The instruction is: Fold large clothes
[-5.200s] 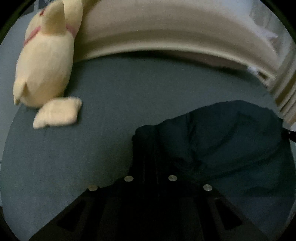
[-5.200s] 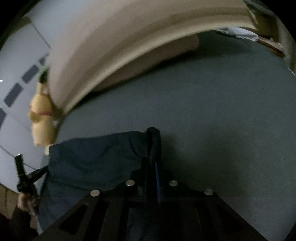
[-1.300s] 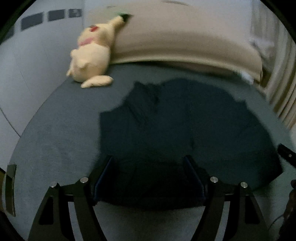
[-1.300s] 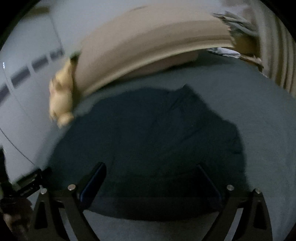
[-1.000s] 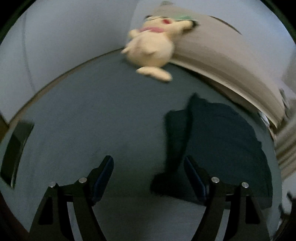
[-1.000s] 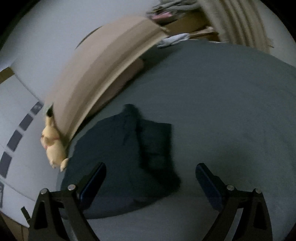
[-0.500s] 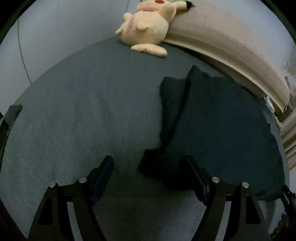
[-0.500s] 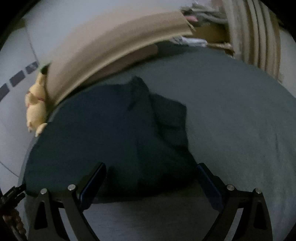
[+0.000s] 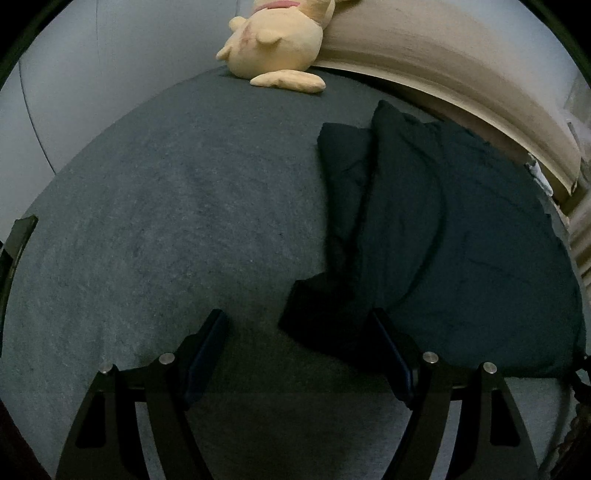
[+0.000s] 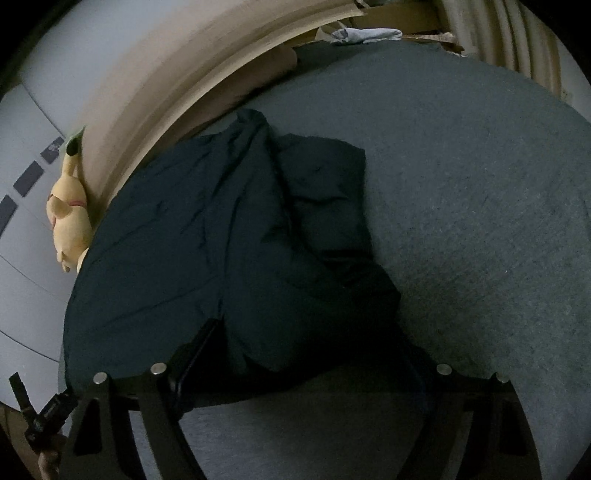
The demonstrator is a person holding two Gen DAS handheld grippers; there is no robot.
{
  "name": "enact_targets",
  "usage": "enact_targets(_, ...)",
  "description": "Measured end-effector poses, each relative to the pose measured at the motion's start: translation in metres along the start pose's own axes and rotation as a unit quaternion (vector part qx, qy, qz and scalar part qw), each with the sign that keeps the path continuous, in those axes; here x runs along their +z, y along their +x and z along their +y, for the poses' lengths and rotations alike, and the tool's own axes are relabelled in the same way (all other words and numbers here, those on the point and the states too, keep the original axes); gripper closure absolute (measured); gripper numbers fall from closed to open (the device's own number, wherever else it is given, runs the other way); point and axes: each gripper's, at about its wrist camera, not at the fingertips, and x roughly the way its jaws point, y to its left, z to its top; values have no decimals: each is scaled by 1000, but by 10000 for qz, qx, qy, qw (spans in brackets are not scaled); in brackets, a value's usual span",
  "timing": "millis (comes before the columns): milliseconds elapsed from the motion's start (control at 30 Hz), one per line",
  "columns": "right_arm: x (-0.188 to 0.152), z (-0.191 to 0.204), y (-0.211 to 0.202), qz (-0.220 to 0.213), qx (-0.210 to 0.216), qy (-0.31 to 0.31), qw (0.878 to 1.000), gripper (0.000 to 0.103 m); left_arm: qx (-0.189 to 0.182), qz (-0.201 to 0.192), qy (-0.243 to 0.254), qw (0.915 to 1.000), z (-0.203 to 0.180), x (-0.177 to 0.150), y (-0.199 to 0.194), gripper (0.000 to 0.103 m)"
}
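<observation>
A large dark navy garment [image 9: 461, 229] lies spread on the grey-blue bed [image 9: 166, 221], with a narrower folded strip along each side. My left gripper [image 9: 297, 332] hangs low over its near left corner. Its jaws are open and the corner of the cloth lies between them, with the pads not pressing on it. In the right wrist view the garment [image 10: 192, 236] fills the centre and left. My right gripper [image 10: 306, 354] is just above its near right corner. Its jaws are closing with the dark cloth between them and are not clamped on it.
A yellow plush toy [image 9: 273, 40] leans on the beige headboard cushion [image 9: 443, 55] at the far end; it shows in the right wrist view as the plush toy [image 10: 70, 225]. A pale cloth [image 10: 365, 35] and curtains [image 10: 498, 29] lie beyond the bed. Bare sheet [image 10: 461, 184] stretches to the right.
Five seconds ago both grippers were shut on the garment; it now lies flat and released. Over the last second both grippers have sunk toward its near corners, which have come between the jaws.
</observation>
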Motion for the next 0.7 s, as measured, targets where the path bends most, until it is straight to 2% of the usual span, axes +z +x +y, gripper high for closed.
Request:
enact_targets(100,6,-9,-14,41,485,319,9983,15,-218,-7,-29,9998,3,14,-13,25)
enact_targets(167,17,-16,-31,-92,699,399,9967,15,-398,-306,-48,9987,9,29,-32,25)
enact_targets(233,33,-25,-49,-332,773,401,9956,8,-521,-567,-93,9970,14,46,-46,24)
enact_targets(300,52,-33,-57,-441,764,449,9951,2,-731,-596,-166,9954,17,62,-47,23)
enact_targets(367,69,-42,-52,-360,861,524,9943,2,-1053,-422,-277,9932,19,77,-35,21)
enact_targets(467,81,-55,-27,-9,1122,710,9911,2,-1707,207,-648,9830,24,91,4,21)
enact_targets(533,88,-60,-10,230,1284,871,9876,2,-1912,572,-831,9764,26,95,29,21)
enact_targets(633,98,-66,12,477,1383,938,9848,2,-1977,725,-863,9738,23,95,48,21)
enact_targets(700,97,-63,25,531,1514,945,9825,2,-2151,841,-862,9691,19,98,58,21)
